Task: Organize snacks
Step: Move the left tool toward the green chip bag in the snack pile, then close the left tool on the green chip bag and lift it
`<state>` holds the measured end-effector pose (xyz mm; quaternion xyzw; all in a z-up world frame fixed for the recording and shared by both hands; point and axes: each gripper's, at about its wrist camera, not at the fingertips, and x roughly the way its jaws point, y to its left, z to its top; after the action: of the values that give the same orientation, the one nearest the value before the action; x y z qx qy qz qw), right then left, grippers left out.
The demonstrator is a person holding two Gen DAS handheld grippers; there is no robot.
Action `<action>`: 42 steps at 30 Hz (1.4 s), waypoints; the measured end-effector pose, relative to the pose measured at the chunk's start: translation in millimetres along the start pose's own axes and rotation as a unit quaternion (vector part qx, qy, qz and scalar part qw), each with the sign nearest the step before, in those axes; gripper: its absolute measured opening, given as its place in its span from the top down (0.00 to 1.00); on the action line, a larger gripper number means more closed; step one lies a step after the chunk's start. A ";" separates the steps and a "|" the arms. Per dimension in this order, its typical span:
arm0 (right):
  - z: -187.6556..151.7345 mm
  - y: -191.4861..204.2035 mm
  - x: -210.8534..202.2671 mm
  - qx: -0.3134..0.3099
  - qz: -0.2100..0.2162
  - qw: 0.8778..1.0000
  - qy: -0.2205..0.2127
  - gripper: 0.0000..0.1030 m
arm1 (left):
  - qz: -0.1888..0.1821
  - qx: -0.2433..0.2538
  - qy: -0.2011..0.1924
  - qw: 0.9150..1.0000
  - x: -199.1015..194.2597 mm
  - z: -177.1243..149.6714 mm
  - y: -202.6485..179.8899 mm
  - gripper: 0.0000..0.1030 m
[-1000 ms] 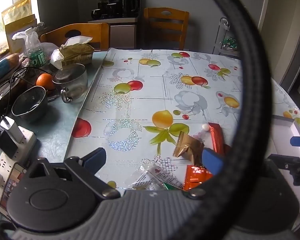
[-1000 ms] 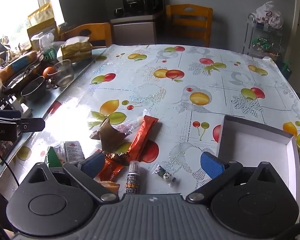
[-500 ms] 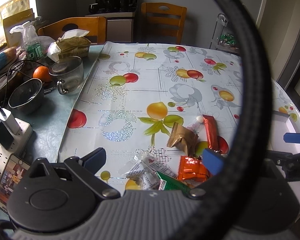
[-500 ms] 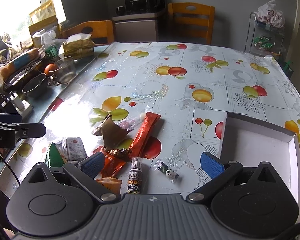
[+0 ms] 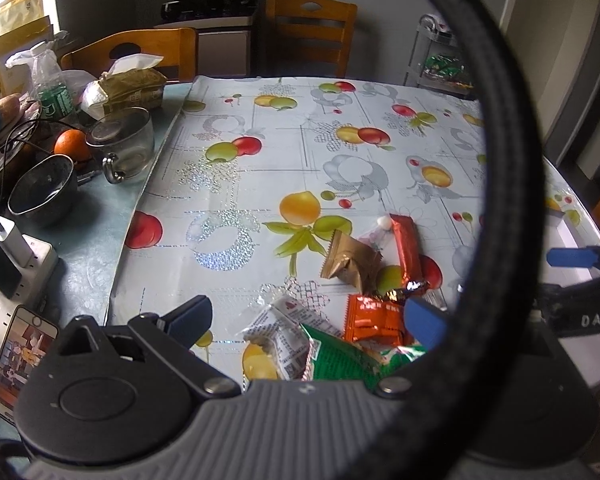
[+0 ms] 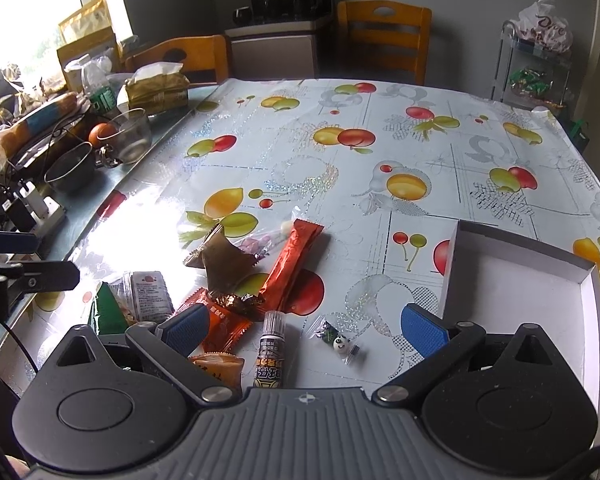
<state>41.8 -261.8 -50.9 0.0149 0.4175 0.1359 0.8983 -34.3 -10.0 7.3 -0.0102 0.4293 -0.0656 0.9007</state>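
While both tongs gape with nothing in them, the right gripper point(image 6: 305, 326) hangs low over the near table edge, its pads straddling a small dark tube point(image 6: 271, 349) whose long axis runs straight away from it. Left and beyond lies the snack heap, with the red bar point(image 6: 294, 267) slanting up to the right. Right of the gripper, near it, sits the white box point(image 6: 520, 284). The left gripper point(image 5: 306, 318) hovers over the green packet point(image 5: 340, 354).

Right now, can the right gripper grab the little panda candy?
Probably yes. The right gripper is open, and the panda candy lies flat on the tablecloth just ahead between its jaws, with nothing on top. The small tube lies close beside it but apart.
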 end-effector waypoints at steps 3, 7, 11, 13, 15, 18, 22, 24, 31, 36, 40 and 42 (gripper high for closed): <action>-0.4 0.5 1.4 0.000 0.001 1.000 0.002 0.00 | -0.004 0.006 0.007 1.000 -0.8 -3.6 -1.7 0.00; -0.8 0.4 3.1 -0.001 0.004 1.000 0.004 0.00 | -0.001 0.010 0.016 1.000 0.9 -5.4 -3.0 0.00; -1.2 -0.6 4.1 -0.001 0.007 1.000 0.006 0.00 | -0.007 0.020 0.026 0.999 2.5 -6.7 -6.3 0.00; -1.2 -1.5 4.7 0.000 0.006 1.000 0.007 0.00 | -0.008 0.024 0.027 0.999 2.9 -6.8 -8.4 0.00; -0.9 -1.7 4.9 0.000 0.006 1.000 0.007 0.00 | -0.009 0.026 0.028 0.999 3.4 -7.1 -9.6 0.00; -1.1 -2.3 5.3 -0.003 0.008 1.000 0.010 0.00 | -0.015 0.028 0.029 0.999 2.7 -7.0 -10.2 0.00; -1.7 -2.7 6.7 -0.005 0.011 1.000 0.015 0.00 | -0.025 0.038 0.035 0.998 0.3 -9.8 -10.4 0.00; -2.1 -2.2 7.3 -0.007 0.012 1.000 0.018 0.00 | -0.034 0.045 0.038 0.998 -1.3 -12.4 -11.1 0.00; -6.1 -0.5 11.6 -0.009 0.021 0.999 0.032 0.00 | -0.074 0.064 0.063 0.993 1.9 -22.8 -15.4 0.00; -9.0 0.1 13.5 -0.011 0.022 0.999 0.038 0.00 | -0.092 0.065 0.086 0.990 16.2 -30.0 -15.0 0.00; -9.9 -1.0 14.4 -0.010 0.020 0.999 0.041 0.00 | -0.100 0.092 0.088 0.987 31.8 -37.8 -16.6 0.00; -10.5 -1.2 15.7 -0.011 0.019 0.999 0.044 0.00 | -0.102 0.112 0.092 0.984 40.0 -42.4 -19.8 0.00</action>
<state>43.8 -259.8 -69.5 0.0063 0.4547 0.1578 0.8765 -44.4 -33.1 -48.8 0.0533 0.4972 -0.2057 0.8412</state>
